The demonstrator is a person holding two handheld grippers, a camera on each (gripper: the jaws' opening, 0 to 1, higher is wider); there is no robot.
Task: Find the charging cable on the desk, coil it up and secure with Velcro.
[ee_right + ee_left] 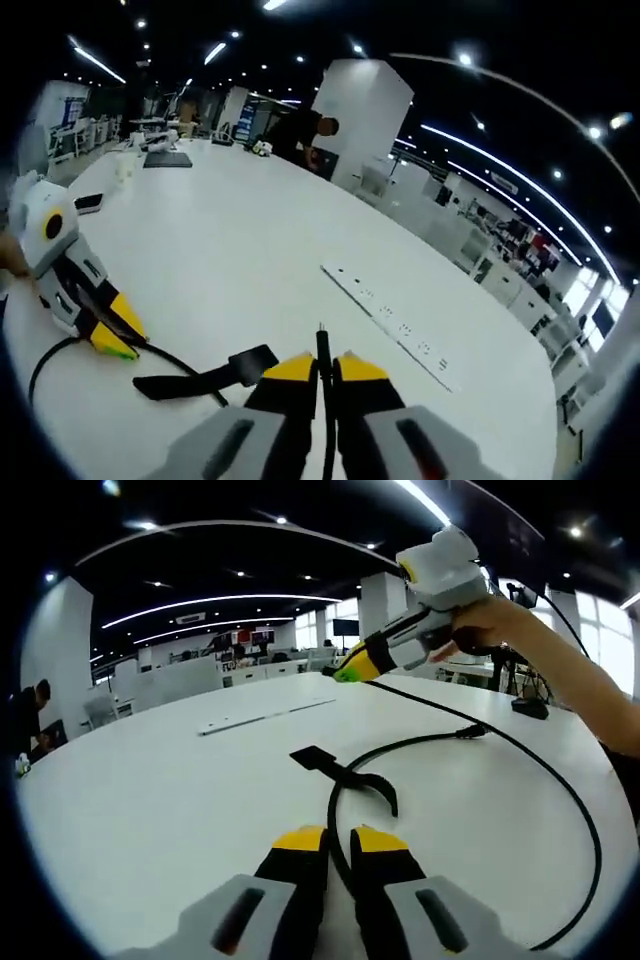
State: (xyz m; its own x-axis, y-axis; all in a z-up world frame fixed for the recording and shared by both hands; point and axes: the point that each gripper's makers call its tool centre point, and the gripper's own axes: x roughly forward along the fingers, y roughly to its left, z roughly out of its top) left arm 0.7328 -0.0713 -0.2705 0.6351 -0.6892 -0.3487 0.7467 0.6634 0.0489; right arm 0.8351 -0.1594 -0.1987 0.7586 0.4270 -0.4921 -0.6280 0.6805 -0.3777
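Note:
A black charging cable [560, 780] lies in a wide loop on the white desk [150, 800]. One stretch of it runs between the yellow tips of my left gripper [342, 840], which is shut on it. A black Velcro strap [345, 772] sits on the cable just ahead of those tips. My right gripper [345, 670], held by a hand, hovers over the far side of the desk. In the right gripper view, my right gripper [322, 368] is shut on the cable [322, 345] near its end, which pokes out past the tips. The left gripper [115, 340] and the strap [200, 380] lie to its left.
A long white power strip [390, 315] is set into the desk beyond the cable [265, 718]. A dark object [530, 708] rests near the desk's right edge. At the far end are a laptop [167, 158], a phone [88, 202] and a person [310, 135].

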